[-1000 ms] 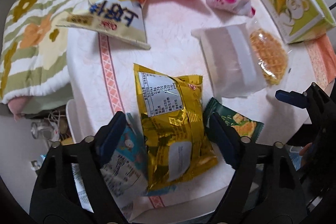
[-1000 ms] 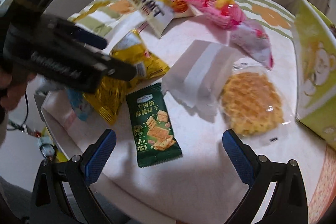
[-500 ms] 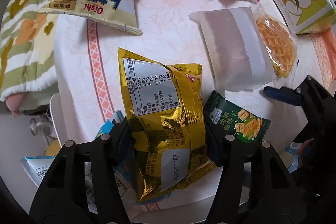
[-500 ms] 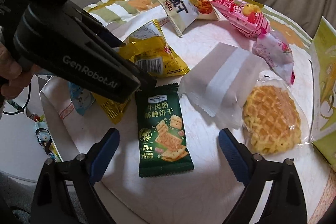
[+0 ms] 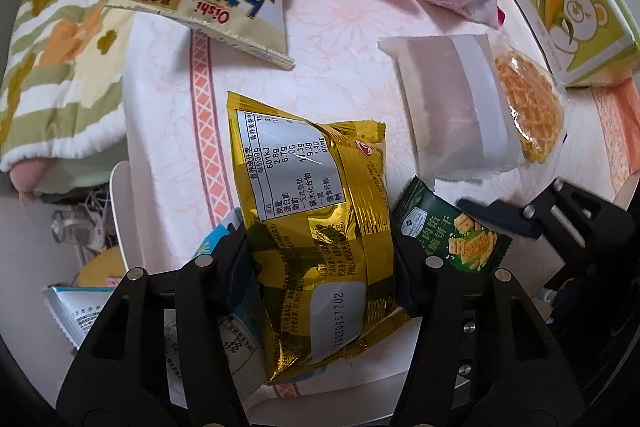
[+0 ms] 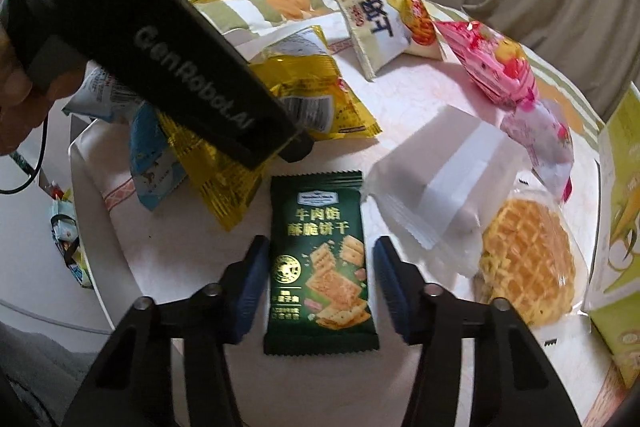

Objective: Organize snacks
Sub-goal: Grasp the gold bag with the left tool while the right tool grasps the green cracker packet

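Gold foil snack bag, label side up, crumpled, lying over a blue packet. Green cracker packet flat, face up, just beside it on the desk.

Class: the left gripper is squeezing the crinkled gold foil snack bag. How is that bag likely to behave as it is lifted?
The crinkled gold foil snack bag will probably be floppy: its foil creases between the left gripper fingers. It looks puffed, so likely light for its size. Glossy foil may slip, and a hard squeeze could crush whatever is inside.
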